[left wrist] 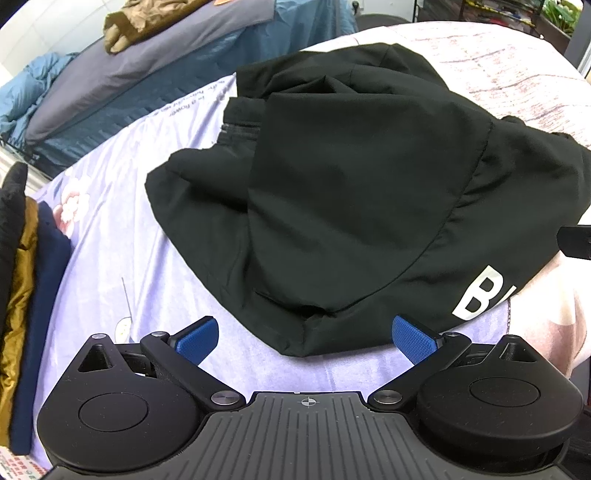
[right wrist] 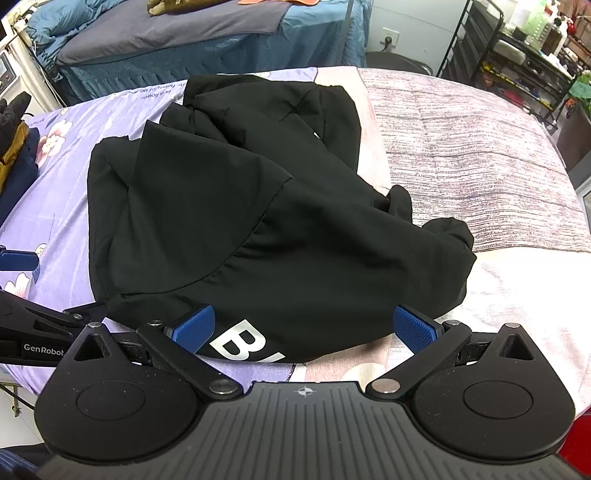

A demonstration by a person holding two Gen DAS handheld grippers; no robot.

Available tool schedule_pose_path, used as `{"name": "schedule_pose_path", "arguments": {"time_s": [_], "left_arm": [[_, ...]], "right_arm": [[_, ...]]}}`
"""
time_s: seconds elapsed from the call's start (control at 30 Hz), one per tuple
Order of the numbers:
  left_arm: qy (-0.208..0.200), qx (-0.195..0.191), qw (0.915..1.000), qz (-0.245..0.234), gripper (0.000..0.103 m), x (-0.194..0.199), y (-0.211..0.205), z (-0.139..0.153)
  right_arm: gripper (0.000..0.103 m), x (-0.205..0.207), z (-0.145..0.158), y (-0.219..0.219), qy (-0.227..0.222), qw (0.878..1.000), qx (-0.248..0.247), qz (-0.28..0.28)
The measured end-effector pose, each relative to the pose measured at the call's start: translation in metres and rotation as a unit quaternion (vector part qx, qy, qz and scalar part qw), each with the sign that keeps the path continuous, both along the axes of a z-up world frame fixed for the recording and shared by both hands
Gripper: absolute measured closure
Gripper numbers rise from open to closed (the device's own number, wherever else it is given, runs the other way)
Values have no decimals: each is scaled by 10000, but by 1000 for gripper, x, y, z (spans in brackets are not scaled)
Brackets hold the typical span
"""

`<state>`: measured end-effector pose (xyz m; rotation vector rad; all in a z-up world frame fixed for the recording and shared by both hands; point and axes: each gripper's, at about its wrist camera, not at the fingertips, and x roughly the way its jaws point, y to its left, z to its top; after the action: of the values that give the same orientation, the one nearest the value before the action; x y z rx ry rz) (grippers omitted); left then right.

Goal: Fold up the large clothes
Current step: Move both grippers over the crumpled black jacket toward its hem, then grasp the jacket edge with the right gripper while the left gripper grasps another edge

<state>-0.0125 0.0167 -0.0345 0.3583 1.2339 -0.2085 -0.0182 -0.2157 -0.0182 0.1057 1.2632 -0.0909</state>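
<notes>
Crumpled black fabric garment [left wrist: 369, 192] lying on lilac floral bedsheet [left wrist: 122, 236].
Left gripper [left wrist: 304, 341] and right gripper [right wrist: 304, 330] are hovering spread, gripping nothing.

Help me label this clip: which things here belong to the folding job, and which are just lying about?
Job:
- crumpled black fabric garment with white lettering
- left gripper, open
- right gripper, open
- bed cover, the folding surface

Lying about:
- stack of folded black, gold and navy clothes
- olive-brown garment on the far bed
- black metal shelf rack
</notes>
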Motion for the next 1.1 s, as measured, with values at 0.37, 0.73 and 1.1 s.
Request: {"name": "schedule_pose_path", "arguments": {"time_s": [0.37, 0.73, 1.1], "left_arm": [[-854, -321, 9952, -352, 0, 19, 24, 0], [-733, -644, 9937, 543, 0, 28, 74, -11], [-656, -868, 9938, 226, 0, 9, 90, -18]], "right_arm": [[1, 3, -2, -17, -243, 9979, 363, -485], [7, 34, -56, -104, 37, 8809, 2828, -3795], [71, 58, -125, -83, 639, 7922, 3578, -4902]]}}
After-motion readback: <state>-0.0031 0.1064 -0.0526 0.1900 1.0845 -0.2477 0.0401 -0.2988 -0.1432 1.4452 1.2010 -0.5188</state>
